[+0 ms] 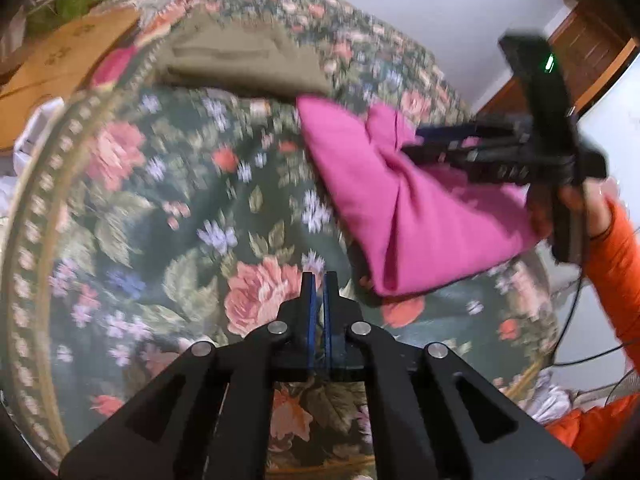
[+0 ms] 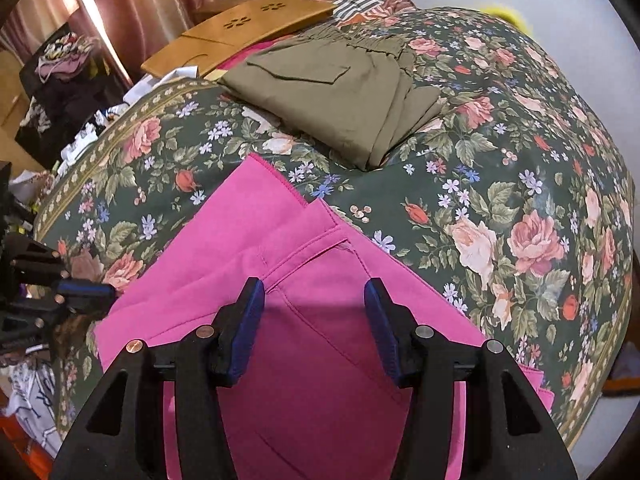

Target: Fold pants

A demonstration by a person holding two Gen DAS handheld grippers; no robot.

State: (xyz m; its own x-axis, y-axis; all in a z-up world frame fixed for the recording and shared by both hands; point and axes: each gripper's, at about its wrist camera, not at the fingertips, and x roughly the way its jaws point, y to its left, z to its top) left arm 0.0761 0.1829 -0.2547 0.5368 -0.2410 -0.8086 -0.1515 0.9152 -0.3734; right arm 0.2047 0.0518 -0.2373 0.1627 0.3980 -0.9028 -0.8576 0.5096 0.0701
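Observation:
Folded pink pants [image 2: 304, 280] lie on the floral bedspread [image 2: 520, 184]; in the left wrist view the pink pants [image 1: 400, 208] are at the right. My right gripper [image 2: 314, 294] is open, its blue pads on either side of the pink cloth just above it, holding nothing. In the left wrist view the right gripper [image 1: 412, 142] reaches over the pants from the right. My left gripper [image 1: 319, 280] is shut and empty, over the bare bedspread [image 1: 180, 200] left of the pants. It shows at the left edge of the right wrist view [image 2: 100, 292].
Folded olive-green pants [image 2: 340, 92] lie further back on the bed, also seen in the left wrist view [image 1: 240, 56]. A wooden lap table [image 2: 248, 28] sits at the bed's far left. Clutter and curtains stand to the left beyond the bed edge.

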